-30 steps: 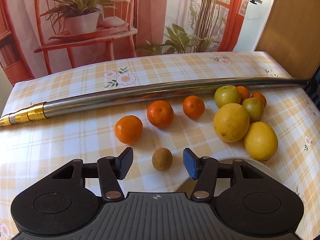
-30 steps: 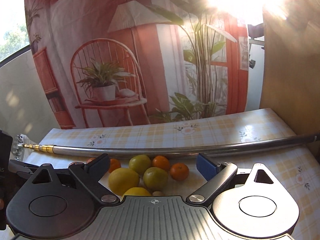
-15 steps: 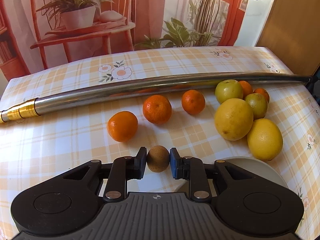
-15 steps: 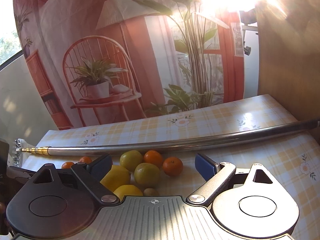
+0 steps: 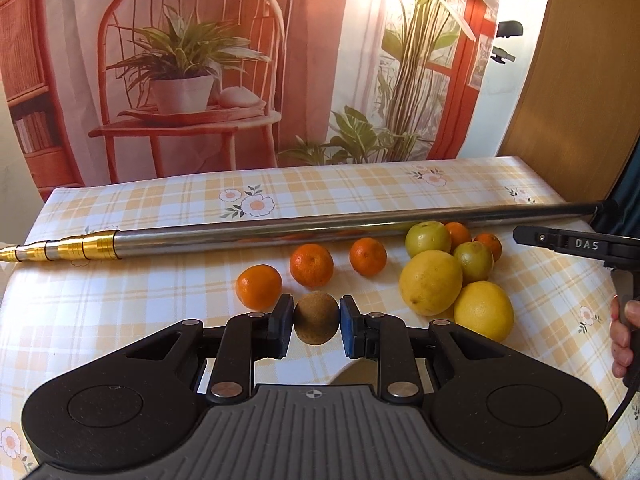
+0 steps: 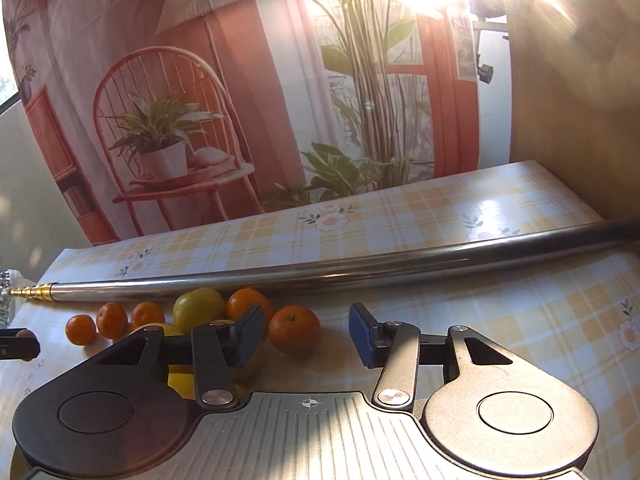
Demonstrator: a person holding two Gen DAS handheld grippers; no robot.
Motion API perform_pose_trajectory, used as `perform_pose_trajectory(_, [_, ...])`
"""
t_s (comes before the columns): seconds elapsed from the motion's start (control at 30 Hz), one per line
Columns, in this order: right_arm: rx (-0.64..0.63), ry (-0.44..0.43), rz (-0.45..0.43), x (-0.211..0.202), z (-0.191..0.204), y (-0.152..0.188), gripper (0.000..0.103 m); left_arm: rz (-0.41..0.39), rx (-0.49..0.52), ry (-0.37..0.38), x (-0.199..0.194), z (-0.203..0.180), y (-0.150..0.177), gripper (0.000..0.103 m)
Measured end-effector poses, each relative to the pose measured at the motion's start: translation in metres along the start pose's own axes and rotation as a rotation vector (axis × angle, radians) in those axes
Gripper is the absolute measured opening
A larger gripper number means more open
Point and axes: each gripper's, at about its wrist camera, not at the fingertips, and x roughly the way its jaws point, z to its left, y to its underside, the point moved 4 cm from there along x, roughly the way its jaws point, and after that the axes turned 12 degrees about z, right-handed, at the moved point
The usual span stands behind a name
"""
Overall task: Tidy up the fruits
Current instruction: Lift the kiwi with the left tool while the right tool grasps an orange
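Now the left tongs [image 5: 316, 322] are clenched on the kiwi [image 5: 315, 323], which sits upright between the pads, long axis running near to far, low over the bench [image 5: 120, 300] just near of three mandarins [image 5: 311, 265]. Right tongs [image 6: 306, 336] hang released, jaws wide, with one mandarin [image 6: 295, 330] lying between and just far of them, so the right hand is the nearer to that fruit and to the right-hand cluster of lemons [image 5: 431, 282] and green fruit [image 5: 428, 239] beside the pole [image 5: 320, 227].
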Motion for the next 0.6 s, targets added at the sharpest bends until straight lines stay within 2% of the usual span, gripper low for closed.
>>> perform_pose_trajectory(0.27, [0.081,-0.037,0.04,0.037,-0.007,-0.004,0.043,-0.019,-0.013,-0.005,-0.006,0.003,0.006,0.026])
perform_pose_trajectory(0.4, [0.137,-0.094,0.062,0.047,-0.009,-0.004,0.043,-0.012,-0.012,0.001,-0.005,0.003,0.007,0.026])
perform_pose_trajectory(0.5, [0.159,-0.118,0.074,0.051,-0.009,-0.002,0.034,-0.006,-0.01,-0.004,-0.005,0.003,0.008,0.026])
perform_pose_trajectory(0.6, [0.183,-0.125,0.077,0.049,-0.011,0.0,0.033,-0.001,-0.012,-0.002,-0.006,0.004,0.011,0.026])
